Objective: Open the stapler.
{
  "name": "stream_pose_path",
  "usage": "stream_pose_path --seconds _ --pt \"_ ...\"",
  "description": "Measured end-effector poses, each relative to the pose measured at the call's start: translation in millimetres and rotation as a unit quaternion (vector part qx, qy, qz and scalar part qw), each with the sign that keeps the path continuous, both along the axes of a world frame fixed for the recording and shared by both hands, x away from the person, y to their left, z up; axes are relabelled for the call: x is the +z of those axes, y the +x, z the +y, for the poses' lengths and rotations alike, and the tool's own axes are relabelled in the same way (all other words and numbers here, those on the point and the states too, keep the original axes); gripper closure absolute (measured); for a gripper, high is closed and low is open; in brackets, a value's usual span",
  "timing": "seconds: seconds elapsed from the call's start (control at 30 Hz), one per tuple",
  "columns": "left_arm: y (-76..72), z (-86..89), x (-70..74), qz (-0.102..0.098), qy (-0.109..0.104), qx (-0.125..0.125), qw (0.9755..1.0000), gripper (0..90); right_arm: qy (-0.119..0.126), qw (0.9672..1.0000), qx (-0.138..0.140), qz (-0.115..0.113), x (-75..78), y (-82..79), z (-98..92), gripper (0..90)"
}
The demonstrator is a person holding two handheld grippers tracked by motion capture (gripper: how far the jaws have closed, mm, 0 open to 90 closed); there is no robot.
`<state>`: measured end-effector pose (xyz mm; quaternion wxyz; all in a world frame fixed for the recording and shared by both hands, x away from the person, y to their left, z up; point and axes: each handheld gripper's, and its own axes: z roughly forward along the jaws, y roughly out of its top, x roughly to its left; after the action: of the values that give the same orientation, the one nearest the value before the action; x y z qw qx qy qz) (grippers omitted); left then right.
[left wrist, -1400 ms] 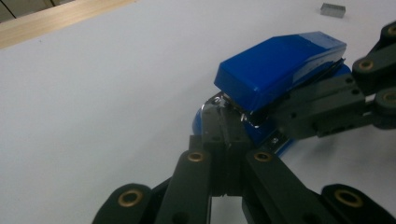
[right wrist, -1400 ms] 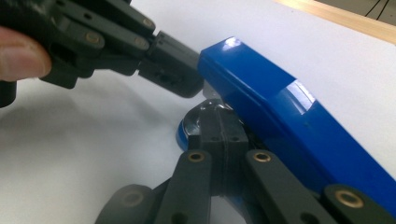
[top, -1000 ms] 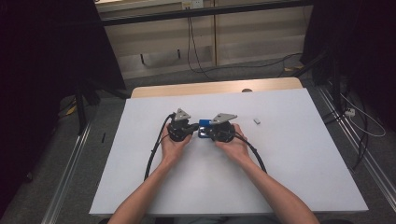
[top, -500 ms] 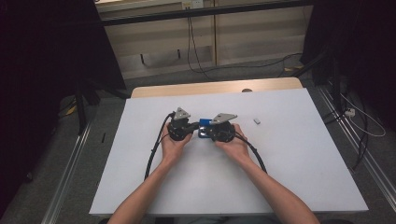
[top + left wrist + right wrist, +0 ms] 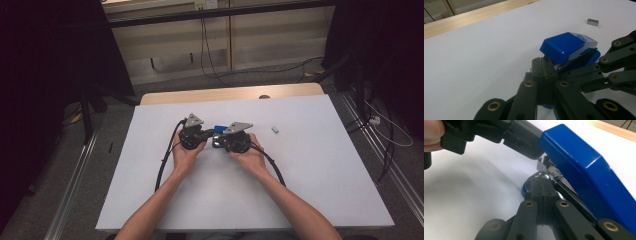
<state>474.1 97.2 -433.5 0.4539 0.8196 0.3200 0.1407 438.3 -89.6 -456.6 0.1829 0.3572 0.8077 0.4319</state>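
Stapler (image 5: 218, 136), blue with a metal strip showing along its open seam, sits near the middle of the white table (image 5: 310, 170), a little toward the far edge, between the two grippers. In the left gripper view its blue top (image 5: 564, 47) is tilted up and away from the base, and the same gap shows close up in the right gripper view (image 5: 584, 165). Left gripper (image 5: 544, 71) has its two black jaws pressed together, their tips touching the stapler's near end by the metal strip; whether they pinch any part of it cannot be told. Right gripper (image 5: 541, 185) likewise has its jaws drawn fully together, tips against the lower end of the stapler beneath the raised blue top, and a grip cannot be made out there either. From above, the left gripper (image 5: 200, 134) and the right gripper (image 5: 227, 140) point toward each other across the stapler, each held in a hand with a black cable trailing back toward the person. A small grey block (image 5: 275, 129) lies on the table to the right, well apart from the stapler.
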Motion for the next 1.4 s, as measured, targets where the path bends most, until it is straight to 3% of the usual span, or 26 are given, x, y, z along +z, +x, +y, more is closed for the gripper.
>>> stream_pose_path --seconds 0.73,0.93,1.4 --pt "-0.7 -1.4 7.7 -0.006 -0.015 -0.005 0.9999 90.0 -0.010 0.9999 -0.006 -0.002 1.1 -1.1 -4.4 90.0" --pt "-1.2 -2.2 9.3 -0.009 -0.019 -0.005 0.9998 90.0 -0.009 0.9999 0.008 -0.008 1.1 -2.6 -3.1 90.0" --pt "-3.1 -4.3 13.7 -0.011 -0.030 -0.007 0.9995 90.0 0.013 0.9987 -0.030 -0.039 13.0 -5.7 -6.1 90.0"
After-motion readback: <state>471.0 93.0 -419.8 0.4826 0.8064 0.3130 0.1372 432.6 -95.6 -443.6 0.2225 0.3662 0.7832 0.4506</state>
